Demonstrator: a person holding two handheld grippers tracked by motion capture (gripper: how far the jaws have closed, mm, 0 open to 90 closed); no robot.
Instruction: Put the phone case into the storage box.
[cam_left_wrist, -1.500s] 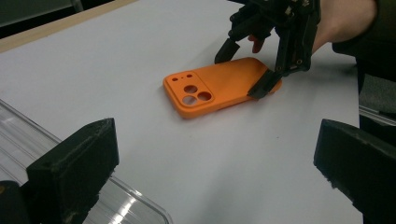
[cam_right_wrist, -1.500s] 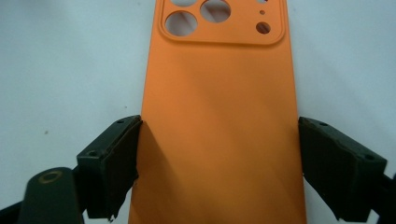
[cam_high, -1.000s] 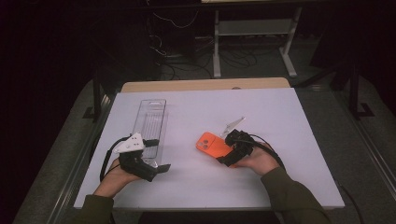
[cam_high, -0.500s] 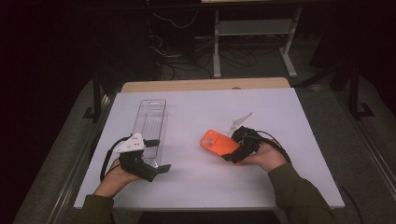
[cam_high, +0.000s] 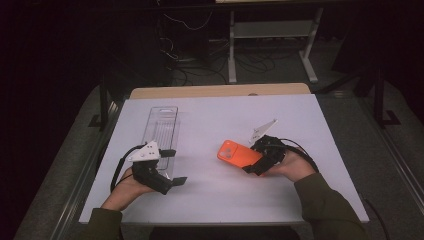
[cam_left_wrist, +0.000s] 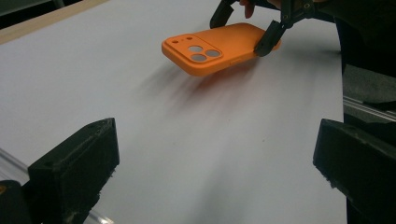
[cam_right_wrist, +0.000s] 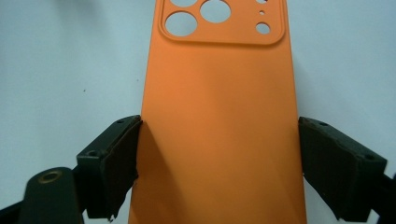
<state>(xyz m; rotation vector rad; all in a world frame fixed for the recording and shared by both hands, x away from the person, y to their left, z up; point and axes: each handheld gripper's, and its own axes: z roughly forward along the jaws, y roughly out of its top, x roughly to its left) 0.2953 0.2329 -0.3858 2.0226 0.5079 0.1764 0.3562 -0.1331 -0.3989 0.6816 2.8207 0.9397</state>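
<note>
An orange phone case (cam_high: 237, 153) is shown clamped across its width by the jaws of the right gripper (cam_high: 254, 165) and held clear of the white table (cam_high: 210, 125), camera cutouts pointing away from the hand. The left gripper (cam_high: 172, 167) is seen with jaws wide apart and nothing between them, beside a clear plastic tray (cam_high: 161, 127)

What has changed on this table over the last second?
The right gripper, clamped across the orange phone case, carried it slightly to the right and lifted it clear of the table. The left gripper kept its place, open, beside the clear plastic tray.
</note>
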